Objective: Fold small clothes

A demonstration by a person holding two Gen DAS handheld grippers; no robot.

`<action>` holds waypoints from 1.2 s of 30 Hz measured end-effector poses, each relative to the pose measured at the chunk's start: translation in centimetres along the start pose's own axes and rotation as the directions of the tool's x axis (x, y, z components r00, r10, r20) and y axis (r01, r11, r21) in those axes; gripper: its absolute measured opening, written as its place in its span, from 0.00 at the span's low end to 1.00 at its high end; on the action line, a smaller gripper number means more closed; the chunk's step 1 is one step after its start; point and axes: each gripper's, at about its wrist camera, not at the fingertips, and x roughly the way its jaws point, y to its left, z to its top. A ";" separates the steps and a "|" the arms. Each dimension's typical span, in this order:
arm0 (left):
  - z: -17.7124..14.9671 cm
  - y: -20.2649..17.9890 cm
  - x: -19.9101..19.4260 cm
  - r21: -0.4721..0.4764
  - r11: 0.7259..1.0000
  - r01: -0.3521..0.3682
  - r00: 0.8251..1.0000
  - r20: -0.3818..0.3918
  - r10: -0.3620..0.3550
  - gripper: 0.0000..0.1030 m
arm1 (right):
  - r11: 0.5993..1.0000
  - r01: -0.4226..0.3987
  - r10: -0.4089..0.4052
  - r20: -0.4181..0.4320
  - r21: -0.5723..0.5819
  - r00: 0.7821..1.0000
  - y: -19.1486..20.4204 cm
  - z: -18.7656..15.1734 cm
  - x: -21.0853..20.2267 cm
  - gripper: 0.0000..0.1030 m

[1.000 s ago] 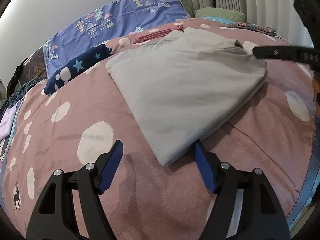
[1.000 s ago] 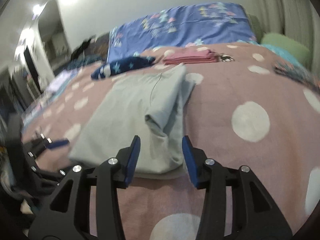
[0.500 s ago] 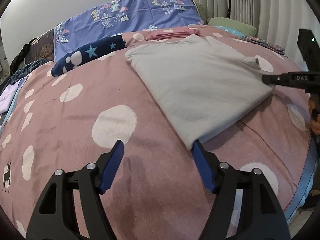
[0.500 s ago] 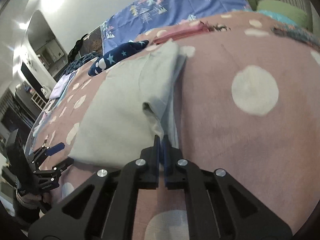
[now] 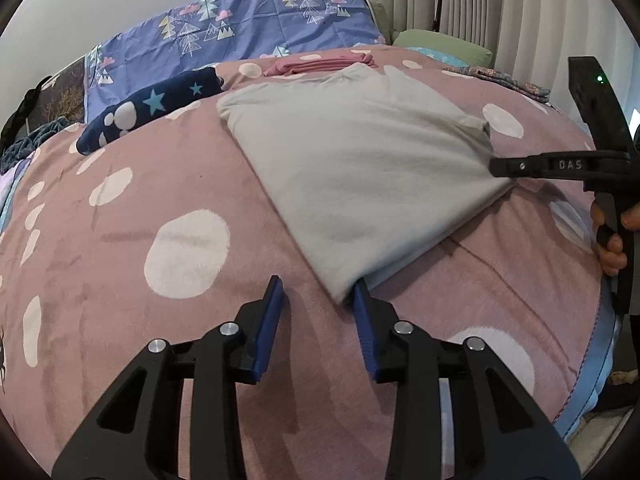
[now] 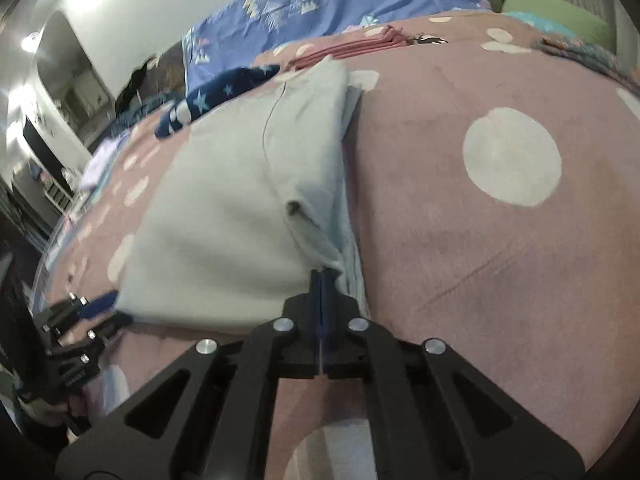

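A light grey garment (image 5: 360, 168) lies folded flat on the pink spotted blanket (image 5: 140, 184). My left gripper (image 5: 318, 300) is open, its jaws around the garment's near corner, which lies against the right finger. My right gripper (image 6: 322, 276) is shut on the grey garment (image 6: 224, 208) at its near right corner, by a small raised fold. The right gripper also shows in the left wrist view (image 5: 496, 168) at the garment's right corner. The left gripper shows in the right wrist view (image 6: 96, 304) at the garment's left corner.
A navy star-patterned garment (image 5: 152, 108) and a folded pink garment (image 5: 320, 66) lie further back on the bed. A blue tree-print pillow (image 5: 240, 36) stands against the wall. A patterned cloth (image 5: 504, 80) lies far right. The bed edge (image 5: 592, 360) drops off at right.
My right gripper has closed on the garment's corner. My left gripper has moved in until its jaws sit around the garment's near corner, and the jaws have narrowed.
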 end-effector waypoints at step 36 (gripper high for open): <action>6.0 5.4 3.1 -0.201 0.967 0.155 0.988 0.009 -0.156 0.54 | 0.999 -0.042 0.042 -0.006 0.009 0.999 -1.9 13.7 6.1 0.47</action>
